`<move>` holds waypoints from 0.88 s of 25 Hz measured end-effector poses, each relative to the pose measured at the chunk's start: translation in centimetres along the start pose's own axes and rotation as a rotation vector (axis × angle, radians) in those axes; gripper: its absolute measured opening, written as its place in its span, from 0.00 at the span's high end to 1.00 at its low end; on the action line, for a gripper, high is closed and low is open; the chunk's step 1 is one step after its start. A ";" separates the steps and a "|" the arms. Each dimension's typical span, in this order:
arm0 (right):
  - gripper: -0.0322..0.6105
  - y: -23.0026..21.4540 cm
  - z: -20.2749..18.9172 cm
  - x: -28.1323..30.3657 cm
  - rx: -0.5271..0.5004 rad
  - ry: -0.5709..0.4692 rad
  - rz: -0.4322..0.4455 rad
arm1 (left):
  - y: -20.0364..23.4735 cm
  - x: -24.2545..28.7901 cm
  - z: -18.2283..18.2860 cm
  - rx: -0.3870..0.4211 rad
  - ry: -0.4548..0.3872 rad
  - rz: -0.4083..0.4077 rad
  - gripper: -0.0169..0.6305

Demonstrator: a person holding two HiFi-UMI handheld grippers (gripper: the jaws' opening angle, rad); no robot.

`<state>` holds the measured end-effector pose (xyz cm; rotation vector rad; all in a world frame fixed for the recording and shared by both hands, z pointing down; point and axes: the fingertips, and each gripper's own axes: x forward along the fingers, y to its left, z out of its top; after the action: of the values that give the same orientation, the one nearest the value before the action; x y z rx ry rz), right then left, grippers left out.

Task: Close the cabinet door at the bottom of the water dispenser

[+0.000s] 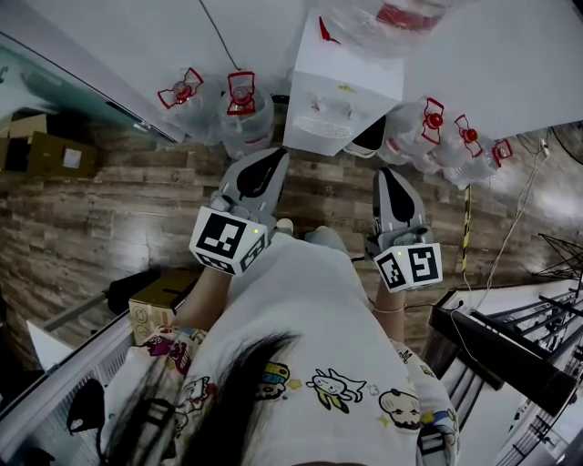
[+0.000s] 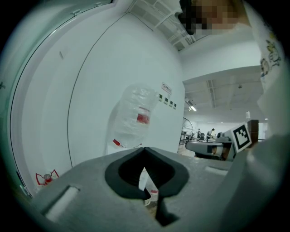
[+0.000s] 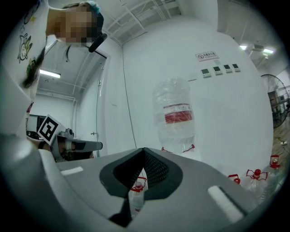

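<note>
The white water dispenser point(image 1: 342, 91) stands against the wall ahead of me, with a clear bottle point(image 1: 392, 18) upside down on top. At its lower right a dark-faced panel point(image 1: 369, 136) sticks out, apparently the cabinet door standing ajar. My left gripper point(image 1: 271, 157) is shut and empty, held a short way in front of the dispenser's left side. My right gripper point(image 1: 390, 173) is shut and empty too, just short of the dark panel. In the left gripper view the shut jaws point(image 2: 145, 149) hide the cabinet, and only the bottle point(image 2: 136, 118) shows above them. The right gripper view likewise shows shut jaws point(image 3: 144, 152) under the bottle point(image 3: 174, 113).
Spare water bottles with red caps stand on the wood floor left point(image 1: 241, 100) and right point(image 1: 437, 123) of the dispenser. Cardboard boxes point(image 1: 55, 155) lie far left, a small box point(image 1: 155, 305) by my left side. A cable point(image 1: 466, 237) and a dark rack point(image 1: 510, 346) are on the right.
</note>
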<state>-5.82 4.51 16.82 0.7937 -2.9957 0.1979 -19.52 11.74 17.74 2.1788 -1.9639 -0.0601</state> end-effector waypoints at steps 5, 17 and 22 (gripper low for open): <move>0.94 0.1 -0.1 -0.1 -0.001 0.014 0.008 | 0.2 0.1 -0.3 -0.013 0.007 -0.015 0.98; 0.94 0.6 -0.3 -0.4 -0.003 0.025 0.020 | 0.9 -1.0 -0.5 0.037 0.019 -0.050 0.97; 0.94 0.3 -0.2 -0.7 -0.002 0.018 0.014 | 0.7 -1.1 -1.0 0.068 0.046 -0.072 0.97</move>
<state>-5.34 5.11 16.98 0.7670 -2.9848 0.2021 -20.20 12.88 18.75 2.2717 -1.8897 0.0454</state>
